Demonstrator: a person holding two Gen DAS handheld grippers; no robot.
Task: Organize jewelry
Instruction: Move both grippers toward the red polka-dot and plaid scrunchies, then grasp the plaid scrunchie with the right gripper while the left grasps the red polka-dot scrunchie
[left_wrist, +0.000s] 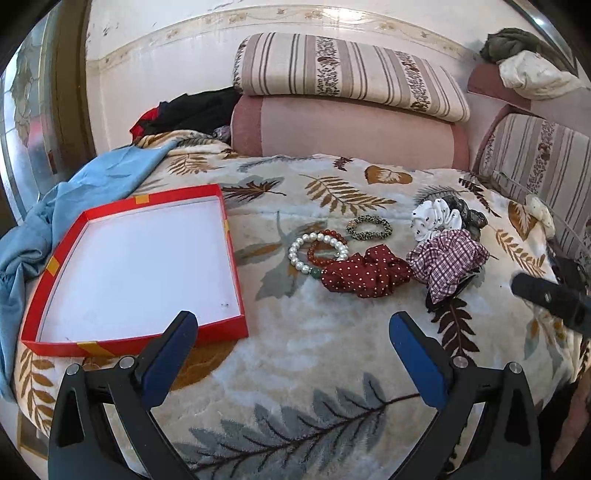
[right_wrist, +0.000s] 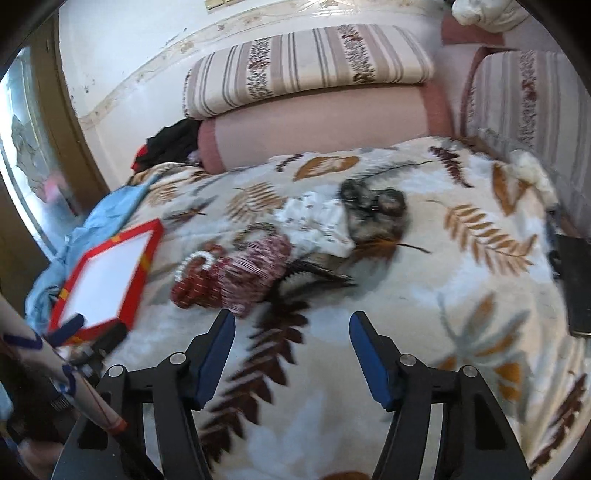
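An empty red box (left_wrist: 236, 280) with a white floor lies on the leaf-print blanket at left; it also shows in the right wrist view (right_wrist: 144, 258). Right of it lie a white pearl bracelet (left_wrist: 295, 254), a red bead bracelet (left_wrist: 314, 258), a leopard-print hair tie (left_wrist: 369, 227), a red dotted scrunchie (left_wrist: 365, 275), a plaid scrunchie (left_wrist: 447, 260), a white dotted scrunchie (left_wrist: 436, 218) and a dark scrunchie (left_wrist: 465, 216). My left gripper (left_wrist: 293, 328) is open and empty, hovering near the box's front corner. My right gripper (right_wrist: 291, 328) is open and empty, just short of the plaid scrunchie (right_wrist: 255, 273). The right wrist view is blurred.
Striped cushions (left_wrist: 347, 74) and a pink bolster (left_wrist: 347, 129) line the wall behind. Blue cloth (left_wrist: 55, 221) lies left of the box, dark clothes (left_wrist: 192, 110) behind it. A black flat object (right_wrist: 576, 284) lies at the blanket's right edge.
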